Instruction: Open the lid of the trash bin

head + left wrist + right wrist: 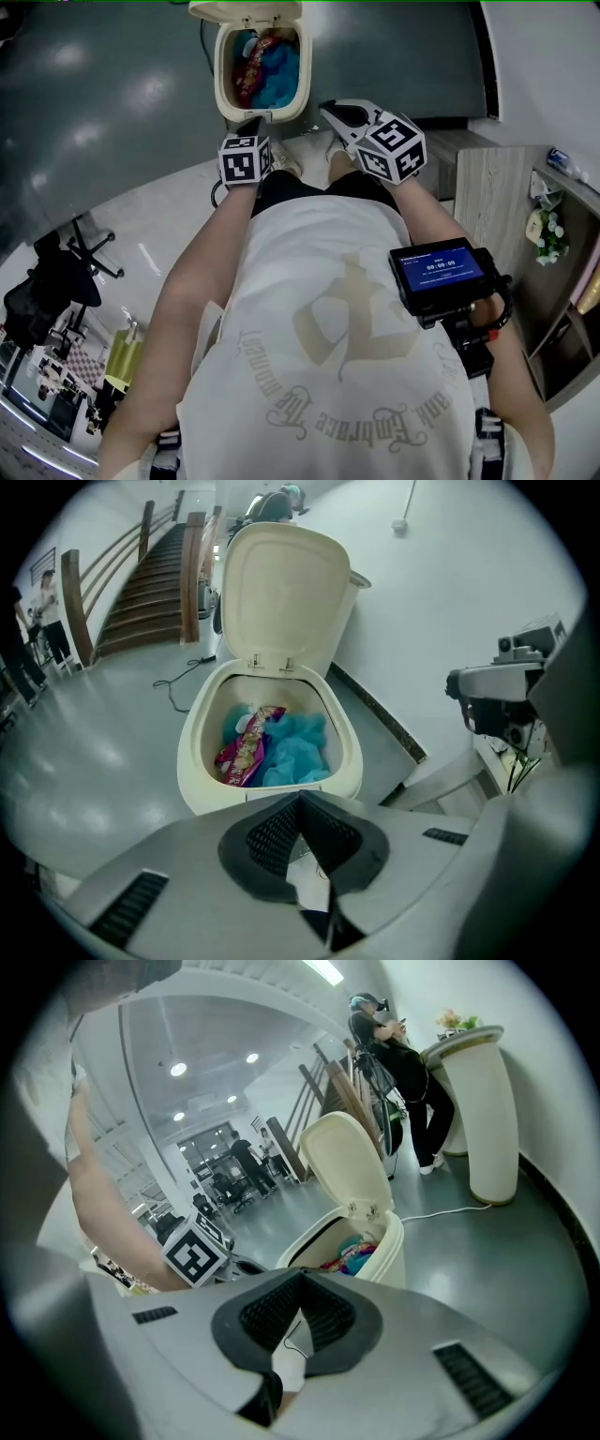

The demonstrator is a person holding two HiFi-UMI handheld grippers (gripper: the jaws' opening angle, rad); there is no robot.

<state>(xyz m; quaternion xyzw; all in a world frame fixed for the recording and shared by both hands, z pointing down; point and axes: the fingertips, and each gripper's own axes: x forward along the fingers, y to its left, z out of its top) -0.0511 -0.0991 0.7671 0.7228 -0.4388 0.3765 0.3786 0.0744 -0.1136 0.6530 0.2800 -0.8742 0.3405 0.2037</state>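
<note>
Room: glossy grey floor is gleaming under the head camera, with a wooden staircase (pixel 150 583) rising at 10 o'clock in the left gripper view and a black office chair (pixel 66 272) sitting at 8 o'clock in the head view.
Trash bin: cream trash bin (pixel 225 89) is standing on the floor at 12 o'clock in the head view, straight ahead of both grippers.
Lid: lid (pixel 281 592) is standing upright on its back hinge, so the bin is gaping wide open.
Contents: crumpled blue material (pixel 295 752) and a red-and-pink snack wrapper (pixel 244 752) are lying inside; the wrapper's print is too small to read.
Left gripper: left gripper (pixel 300 799) is hovering just short of the bin's front rim, pads pressed together, gripping nothing.
Right gripper: right gripper (pixel 300 1274) is hanging off to the bin's 4 o'clock side, jaws likewise closed and empty.
Writing: gothic print on the white shirt (pixel 328 375) is reading partly as "Embrace The moment"; the blue screen (pixel 439 267) at the right forearm is showing digits too small to make out.
Bystanders: people are standing in the background of both gripper views.
</note>
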